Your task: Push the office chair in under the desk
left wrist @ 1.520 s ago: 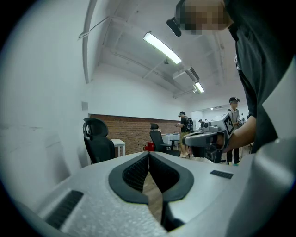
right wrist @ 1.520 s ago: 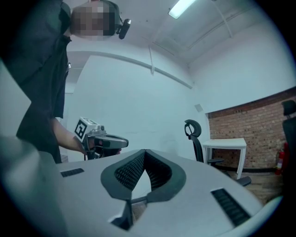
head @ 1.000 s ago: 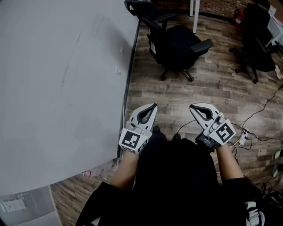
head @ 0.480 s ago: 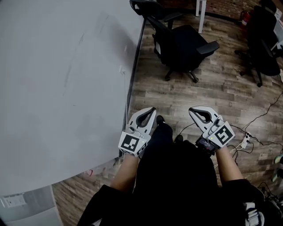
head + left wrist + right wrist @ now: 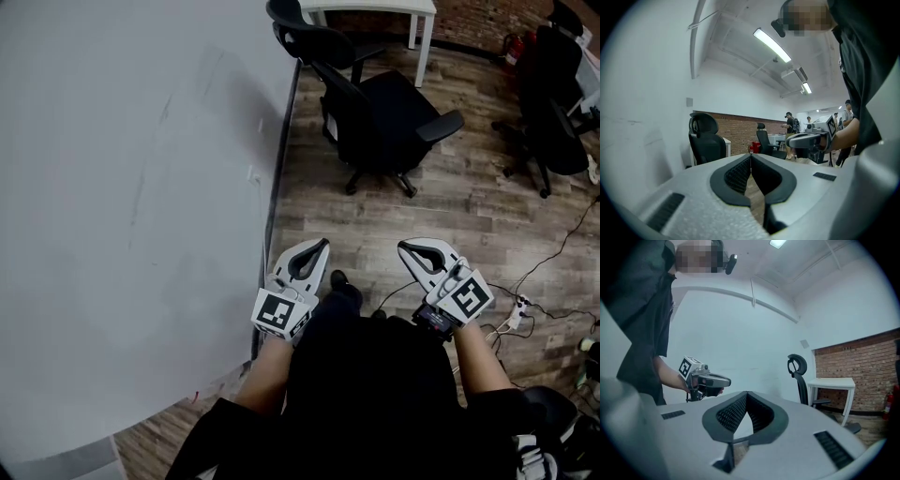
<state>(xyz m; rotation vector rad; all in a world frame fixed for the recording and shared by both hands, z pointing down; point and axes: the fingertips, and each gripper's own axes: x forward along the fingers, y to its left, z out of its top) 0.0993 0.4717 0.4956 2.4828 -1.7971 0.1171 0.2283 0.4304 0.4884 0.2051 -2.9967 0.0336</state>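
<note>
A black office chair (image 5: 380,108) with a headrest stands on the wood floor ahead of me, its back toward the wall on the left. Beyond it, a white desk (image 5: 412,7) shows at the top edge. My left gripper (image 5: 322,243) and right gripper (image 5: 404,247) are held side by side in front of my body, both shut and empty, well short of the chair. The left gripper view has the chair (image 5: 707,140) beyond the shut left gripper (image 5: 751,155). In the right gripper view, chair (image 5: 800,376) and desk (image 5: 832,381) lie past the shut right gripper (image 5: 746,393).
A large white wall (image 5: 122,187) fills the left side. A second black chair (image 5: 551,103) stands at the far right. Cables and a power strip (image 5: 514,302) lie on the floor to my right. People stand in the room's far end (image 5: 790,123).
I have stepped toward the chair with both grippers carried along, still shut. The white desk behind the chair has come into view at the top.
</note>
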